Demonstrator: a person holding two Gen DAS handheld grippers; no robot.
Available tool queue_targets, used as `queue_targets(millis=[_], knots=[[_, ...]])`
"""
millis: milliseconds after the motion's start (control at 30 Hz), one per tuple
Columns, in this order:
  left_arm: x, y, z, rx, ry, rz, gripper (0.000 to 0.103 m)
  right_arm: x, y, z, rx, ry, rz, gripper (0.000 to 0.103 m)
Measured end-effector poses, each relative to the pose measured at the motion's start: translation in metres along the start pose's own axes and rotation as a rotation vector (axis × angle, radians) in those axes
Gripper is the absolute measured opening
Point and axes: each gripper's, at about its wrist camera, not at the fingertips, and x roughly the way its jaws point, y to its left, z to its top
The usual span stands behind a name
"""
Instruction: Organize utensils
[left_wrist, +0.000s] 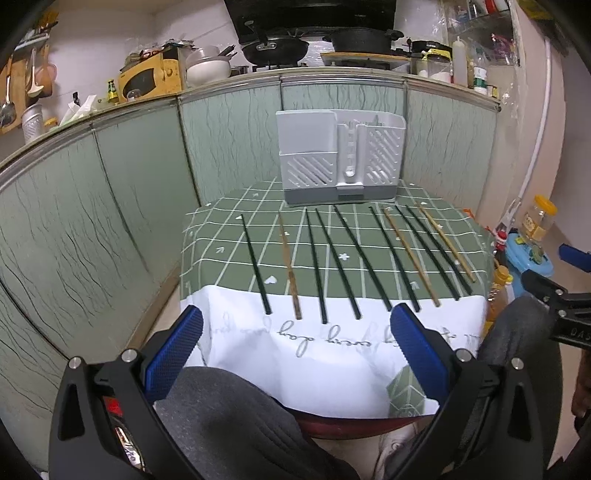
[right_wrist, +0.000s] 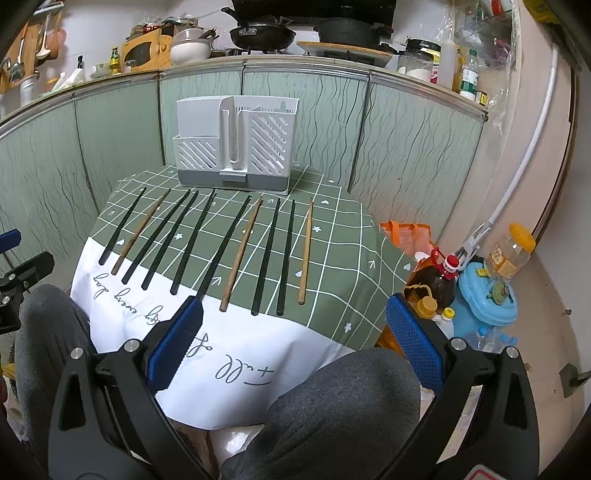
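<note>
Several chopsticks lie side by side on the green checked tablecloth (left_wrist: 225, 236). Most are black (left_wrist: 343, 262) (right_wrist: 201, 242), three are wooden (left_wrist: 290, 266) (right_wrist: 242, 254). A grey-white slotted utensil holder (left_wrist: 340, 157) (right_wrist: 236, 142) stands at the table's far edge behind them. My left gripper (left_wrist: 295, 347) is open and empty, held back over the near white edge of the cloth. My right gripper (right_wrist: 293, 339) is open and empty, also short of the chopsticks' near ends. The right gripper's side shows at the left wrist view's right edge (left_wrist: 554, 295).
Green cabinet panels (left_wrist: 110, 206) wall the table at the back and left. Oil bottles (right_wrist: 436, 280), a blue container (right_wrist: 484, 295) and a jar (right_wrist: 511, 251) crowd the floor to the right. The person's grey-clad knees (right_wrist: 332, 406) sit below the table's near edge.
</note>
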Motion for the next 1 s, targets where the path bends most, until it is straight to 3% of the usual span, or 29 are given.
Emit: queue_targets(millis=[533, 1000], knots=[[0.038, 0.021, 0.002, 0.008, -0.002, -0.002, 0.099, 0.044, -0.027, 0.005, 0.031, 0.027, 0.005, 0.095], [0.099, 0.050, -0.004, -0.144, 0.038, 0.085, 0.098, 0.097, -0.040, 0.006, 0.072, 0.058, 0.026, 0.095]])
